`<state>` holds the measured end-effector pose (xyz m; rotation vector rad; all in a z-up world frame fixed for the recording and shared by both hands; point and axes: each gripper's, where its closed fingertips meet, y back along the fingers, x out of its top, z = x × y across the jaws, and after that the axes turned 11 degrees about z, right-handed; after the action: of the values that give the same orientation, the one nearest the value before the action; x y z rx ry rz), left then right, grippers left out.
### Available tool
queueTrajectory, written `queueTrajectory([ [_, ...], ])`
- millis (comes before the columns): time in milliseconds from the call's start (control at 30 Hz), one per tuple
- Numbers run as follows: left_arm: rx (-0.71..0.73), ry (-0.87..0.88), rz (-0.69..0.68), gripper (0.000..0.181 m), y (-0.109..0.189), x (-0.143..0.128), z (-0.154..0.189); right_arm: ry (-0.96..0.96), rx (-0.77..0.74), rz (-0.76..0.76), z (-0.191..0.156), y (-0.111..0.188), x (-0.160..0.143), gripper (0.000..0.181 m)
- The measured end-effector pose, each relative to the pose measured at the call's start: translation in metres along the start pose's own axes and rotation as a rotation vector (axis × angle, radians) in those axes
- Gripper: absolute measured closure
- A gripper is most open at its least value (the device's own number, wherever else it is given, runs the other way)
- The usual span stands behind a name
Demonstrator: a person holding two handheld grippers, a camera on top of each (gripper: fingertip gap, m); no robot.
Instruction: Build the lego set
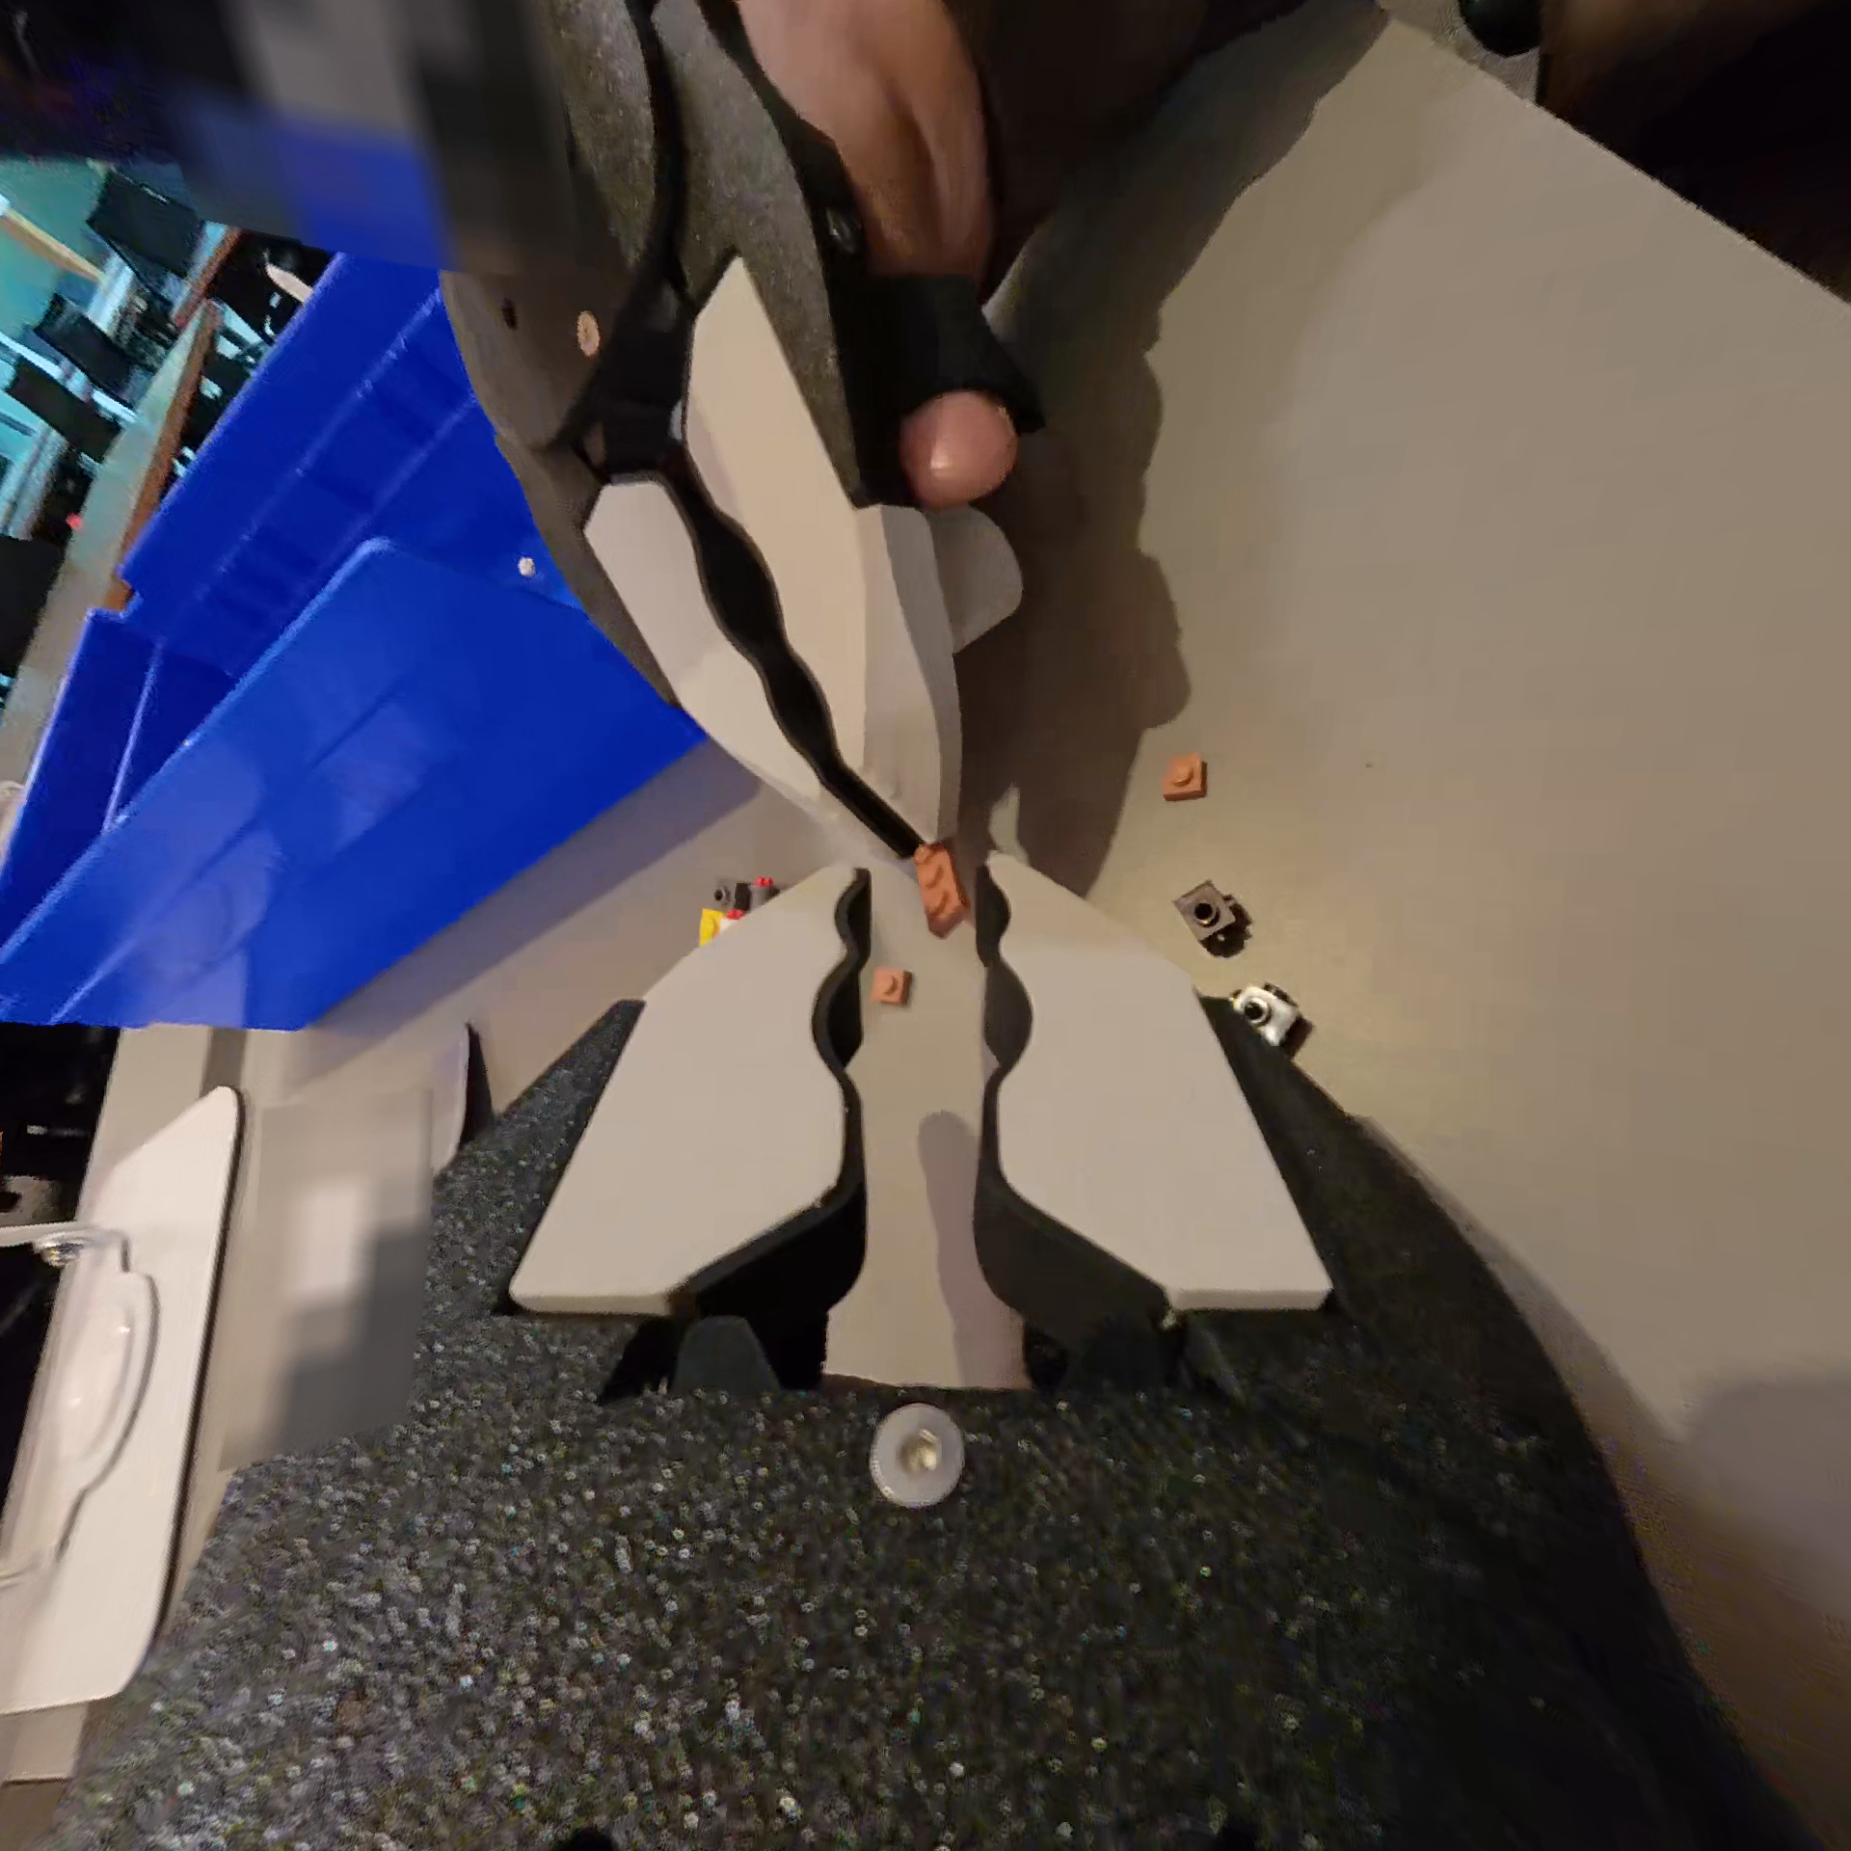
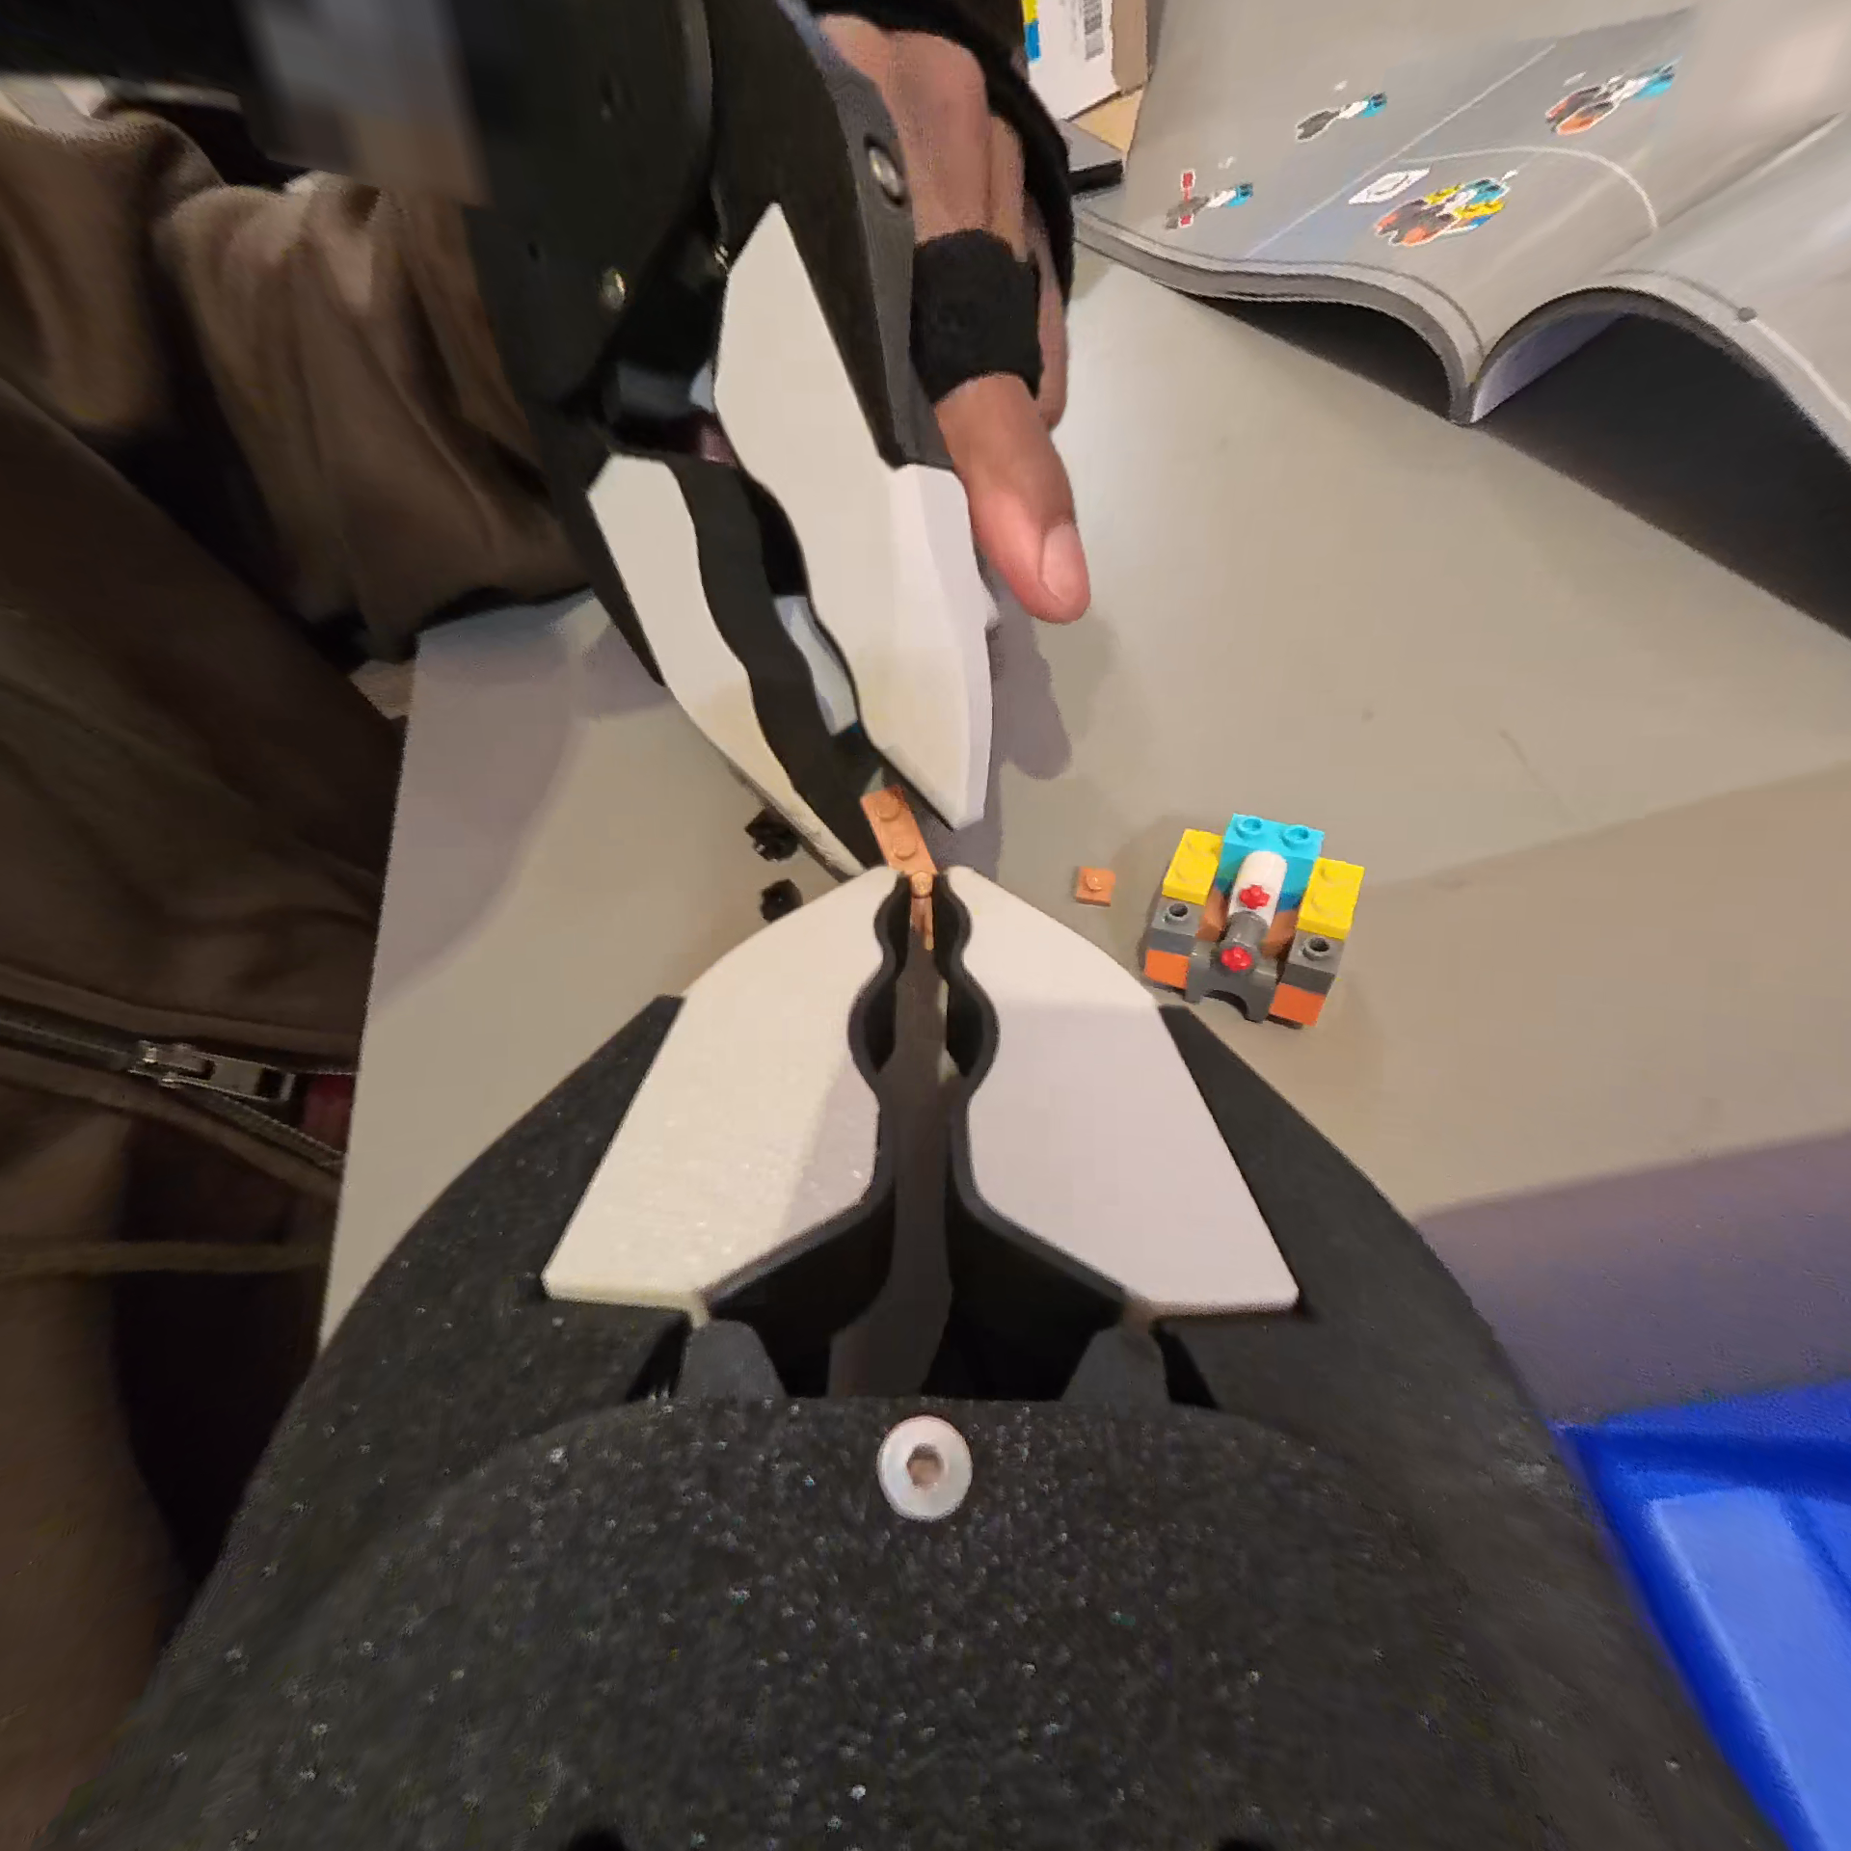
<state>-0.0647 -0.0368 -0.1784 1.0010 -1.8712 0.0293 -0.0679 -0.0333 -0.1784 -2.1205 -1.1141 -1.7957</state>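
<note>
My right gripper (image 2: 919, 889) has its jaws nipped onto the small brown plate (image 2: 899, 851) at frame centre, above the counter (image 2: 1402, 701). My left gripper (image 1: 927, 879) straddles it, jaws narrowly apart. I judge it light, stiff and slick, best held by its long edges.

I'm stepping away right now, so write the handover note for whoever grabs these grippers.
Right gripper: shut on one end of a brown plate.
Left gripper: open, fingertips either side of its other end.
Partly built model stands on the table, open instruction booklet behind it.
Loose: two small brown plates, a dark grey brick.
Left: fit these parts onto the model.
</note>
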Motion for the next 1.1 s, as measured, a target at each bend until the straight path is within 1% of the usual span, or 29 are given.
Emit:
queueTrajectory([
  [67,-0.003,-0.030,0.002,0.172,-0.001,0.000,0.002,-0.021,0.017,0.010,-0.002,-0.001,0.002,0.177],
  [133,0.002,-0.035,0.003,0.173,-0.002,-0.001,0.002,-0.023,0.011,0.009,-0.001,-0.002,0.002,0.177],
  [233,0.003,0.037,-0.028,0.174,0.002,-0.009,0.000,0.000,-0.027,0.005,0.004,-0.001,0.001,0.178],
  [367,0.052,0.253,-0.087,0.174,0.012,-0.028,-0.014,0.109,-0.166,-0.055,0.023,0.001,-0.005,0.175],
  [433,0.051,0.398,-0.082,0.174,0.015,-0.033,-0.016,0.167,-0.220,-0.084,0.029,0.000,-0.006,0.173],
  [500,0.054,0.505,-0.066,0.174,0.018,-0.035,-0.018,0.218,-0.249,-0.097,0.030,-0.002,-0.006,0.173],
  [600,0.048,0.561,-0.001,0.174,0.021,-0.027,-0.020,0.264,-0.271,-0.078,0.028,-0.007,0.000,0.173],
  [733,0.024,0.573,0.094,0.174,0.026,-0.014,-0.020,0.294,-0.274,0.003,0.023,-0.012,0.014,0.171],
  [933,0.003,0.695,0.245,0.174,0.032,0.003,-0.023,0.369,-0.264,0.074,0.014,-0.017,0.027,0.168],
  [1000,-0.001,0.718,0.258,0.174,0.032,0.004,-0.024,0.394,-0.267,0.109,0.011,-0.016,0.034,0.170],
  [1033,-0.001,0.715,0.254,0.174,0.032,0.004,-0.023,0.399,-0.265,0.117,0.010,-0.016,0.036,0.175],
  [1100,0.003,0.701,0.243,0.174,0.031,0.002,-0.023,0.396,-0.261,0.102,0.010,-0.017,0.034,0.175],
])
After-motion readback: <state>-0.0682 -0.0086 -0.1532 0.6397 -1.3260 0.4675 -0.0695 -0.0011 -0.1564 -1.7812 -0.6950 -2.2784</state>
